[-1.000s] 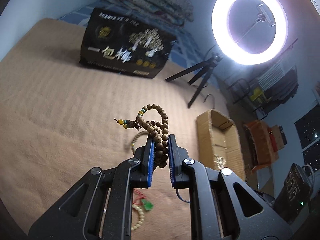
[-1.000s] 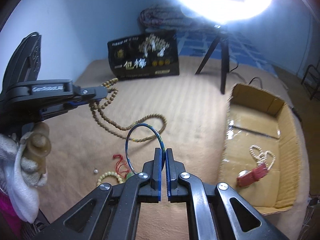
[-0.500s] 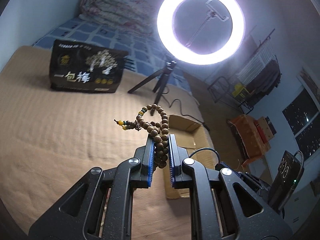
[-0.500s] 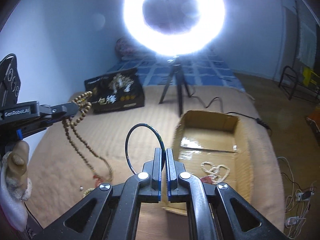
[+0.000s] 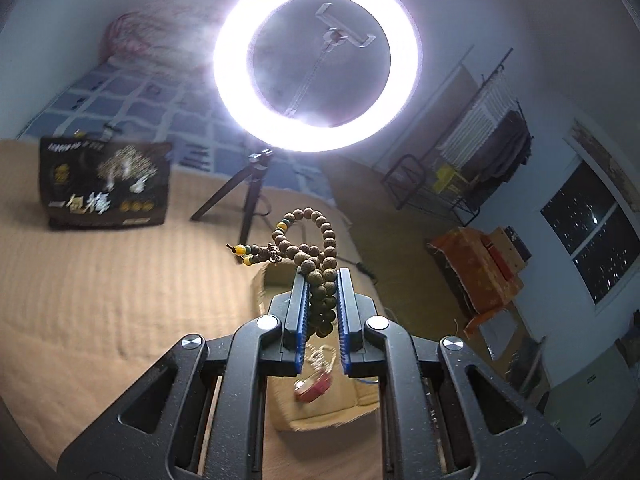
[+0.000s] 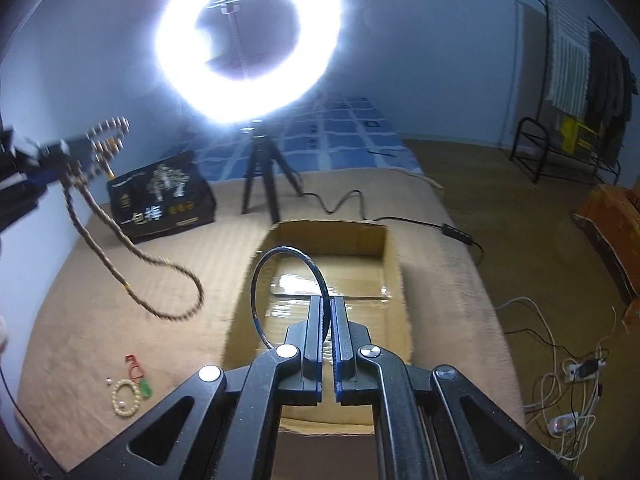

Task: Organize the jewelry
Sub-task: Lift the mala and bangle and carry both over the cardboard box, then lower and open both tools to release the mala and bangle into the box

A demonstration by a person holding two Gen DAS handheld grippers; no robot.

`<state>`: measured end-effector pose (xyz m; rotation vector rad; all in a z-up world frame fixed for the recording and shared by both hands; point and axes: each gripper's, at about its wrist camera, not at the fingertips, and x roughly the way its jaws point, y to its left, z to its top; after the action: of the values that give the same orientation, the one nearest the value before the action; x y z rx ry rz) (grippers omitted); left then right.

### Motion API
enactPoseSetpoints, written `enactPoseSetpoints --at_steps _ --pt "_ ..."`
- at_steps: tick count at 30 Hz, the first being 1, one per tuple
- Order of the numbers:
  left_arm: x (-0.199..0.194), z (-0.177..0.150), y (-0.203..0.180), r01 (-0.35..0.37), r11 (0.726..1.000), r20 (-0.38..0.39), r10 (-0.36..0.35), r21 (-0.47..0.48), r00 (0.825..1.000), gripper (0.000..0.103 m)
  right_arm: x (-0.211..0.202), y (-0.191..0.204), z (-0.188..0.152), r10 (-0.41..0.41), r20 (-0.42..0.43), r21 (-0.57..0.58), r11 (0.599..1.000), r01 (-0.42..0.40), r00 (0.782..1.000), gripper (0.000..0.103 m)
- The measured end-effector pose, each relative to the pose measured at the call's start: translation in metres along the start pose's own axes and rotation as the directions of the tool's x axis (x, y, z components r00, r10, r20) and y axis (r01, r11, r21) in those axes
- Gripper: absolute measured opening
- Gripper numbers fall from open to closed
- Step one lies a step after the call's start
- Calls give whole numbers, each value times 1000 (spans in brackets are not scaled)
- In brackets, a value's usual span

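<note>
My left gripper (image 5: 323, 280) is shut on a brown wooden bead necklace (image 5: 316, 256), bunched between its pads, with yellow and green accent beads sticking out to the left. In the right wrist view the same necklace (image 6: 132, 256) hangs in a long loop from the left gripper (image 6: 60, 152) above the bed. My right gripper (image 6: 327, 304) is shut on a thin dark bangle (image 6: 280, 264), held over the open cardboard box (image 6: 394, 264). Below the left gripper, a red watch (image 5: 314, 386) and a pale bead strand (image 5: 320, 356) lie in the box (image 5: 320, 420).
A lit ring light on a black tripod (image 6: 260, 176) stands behind the box, its cable (image 6: 360, 208) trailing right. A black printed bag (image 6: 160, 200) stands at the back left. A cream bead bracelet (image 6: 126, 398) and a red-corded green pendant (image 6: 140, 376) lie on the tan blanket at the front left.
Both grippers have risen and swung right, toward the box. The necklace has lifted off the blanket and now hangs free. The bangle now sits over the box's opening.
</note>
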<state>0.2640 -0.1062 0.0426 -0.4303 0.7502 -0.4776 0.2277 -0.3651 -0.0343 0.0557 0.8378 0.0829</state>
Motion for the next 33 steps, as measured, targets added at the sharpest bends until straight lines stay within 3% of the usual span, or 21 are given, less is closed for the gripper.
enactPoseSetpoints --at_steps 13,19,24,33 --pt "60 15 -40 28 999 -43 -26 42 999 11 22 -34 -2 -53 -49 49 997 56 997 1" --pt "104 6 -35 32 999 -101 -28 40 994 11 36 -41 -6 -69 -88 55 996 74 994 1" --pt "138 -7 -26 -4 998 -142 14 68 990 11 51 -43 -10 -88 -128 52 994 96 988 1" --pt "172 -33 -10 -31 995 -225 52 95 973 11 71 -34 -21 -103 -188 11 994 106 977 1"
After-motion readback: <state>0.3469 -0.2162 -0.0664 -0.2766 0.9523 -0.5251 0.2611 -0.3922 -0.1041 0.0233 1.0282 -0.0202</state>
